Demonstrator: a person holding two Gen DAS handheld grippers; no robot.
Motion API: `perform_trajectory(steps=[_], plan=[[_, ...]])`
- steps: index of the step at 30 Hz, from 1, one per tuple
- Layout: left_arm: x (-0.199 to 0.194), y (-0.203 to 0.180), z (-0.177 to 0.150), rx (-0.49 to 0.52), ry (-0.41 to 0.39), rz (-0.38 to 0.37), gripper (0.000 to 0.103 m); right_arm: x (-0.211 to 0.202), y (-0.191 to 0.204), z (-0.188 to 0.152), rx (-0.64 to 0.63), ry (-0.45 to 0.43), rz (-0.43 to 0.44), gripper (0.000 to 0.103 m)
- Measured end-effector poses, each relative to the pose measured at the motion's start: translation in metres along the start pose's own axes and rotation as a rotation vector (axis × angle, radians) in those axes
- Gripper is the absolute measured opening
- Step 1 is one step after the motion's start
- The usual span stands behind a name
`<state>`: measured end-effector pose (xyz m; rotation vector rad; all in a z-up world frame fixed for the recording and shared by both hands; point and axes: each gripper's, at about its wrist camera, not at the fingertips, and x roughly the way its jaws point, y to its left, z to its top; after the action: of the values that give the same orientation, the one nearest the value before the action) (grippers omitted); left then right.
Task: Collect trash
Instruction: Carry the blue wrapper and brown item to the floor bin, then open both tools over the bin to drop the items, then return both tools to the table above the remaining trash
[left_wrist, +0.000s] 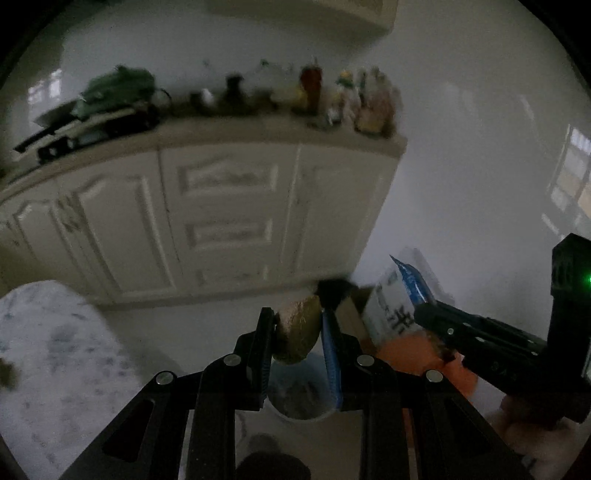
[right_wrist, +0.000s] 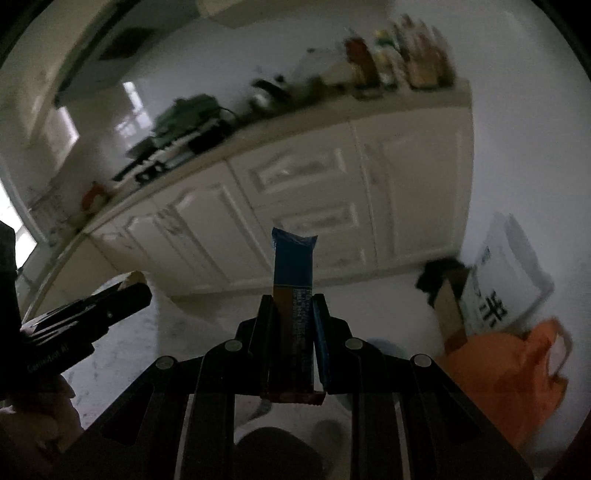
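My left gripper (left_wrist: 297, 325) is shut on a brownish round lump of trash (left_wrist: 297, 332), held above a white bin (left_wrist: 299, 402) on the floor. My right gripper (right_wrist: 293, 306) is shut on a blue and brown snack wrapper (right_wrist: 294, 266) that stands upright between the fingers. In the left wrist view the right gripper (left_wrist: 421, 310) comes in from the right with the blue wrapper (left_wrist: 412, 280) sticking out of it. In the right wrist view the left gripper (right_wrist: 144, 291) shows at the left edge.
White kitchen cabinets (left_wrist: 221, 218) with a cluttered countertop (left_wrist: 258, 129) stand ahead. An orange plastic bag (right_wrist: 517, 373), a white printed bag (right_wrist: 506, 280) and a cardboard box (right_wrist: 448, 310) sit on the floor at the right. A marbled white surface (left_wrist: 55, 350) lies at the left.
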<state>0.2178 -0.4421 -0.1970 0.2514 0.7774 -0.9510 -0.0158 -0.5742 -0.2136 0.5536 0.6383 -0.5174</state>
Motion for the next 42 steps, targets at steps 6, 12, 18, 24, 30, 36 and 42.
perform_trajectory(steps=[6, 12, 18, 24, 30, 36, 42], plan=[[0.078, -0.017, 0.015, 0.054, 0.123, -0.03, 0.021, 0.044, -0.044, -0.011, 0.084, 0.079, -0.019, 0.02], [0.162, -0.03, 0.034, 0.061, 0.251, -0.057, 0.023, 0.088, -0.089, -0.02, 0.176, 0.15, -0.017, 0.023], [0.22, -0.036, 0.05, 0.068, 0.342, -0.038, 0.073, 0.119, -0.125, -0.033, 0.274, 0.201, -0.052, 0.073], [0.219, -0.039, 0.064, 0.091, 0.292, 0.052, 0.102, 0.1, -0.128, -0.037, 0.316, 0.165, -0.107, 0.103], [0.155, -0.048, 0.053, 0.082, 0.214, 0.072, 0.102, 0.075, -0.108, -0.031, 0.284, 0.14, -0.125, 0.103], [0.074, -0.046, 0.047, 0.067, 0.113, 0.071, 0.102, 0.038, -0.071, -0.018, 0.25, 0.081, -0.096, 0.103], [-0.026, -0.018, 0.023, 0.041, -0.002, 0.077, 0.102, -0.005, -0.021, 0.0, 0.188, -0.002, -0.053, 0.103]])
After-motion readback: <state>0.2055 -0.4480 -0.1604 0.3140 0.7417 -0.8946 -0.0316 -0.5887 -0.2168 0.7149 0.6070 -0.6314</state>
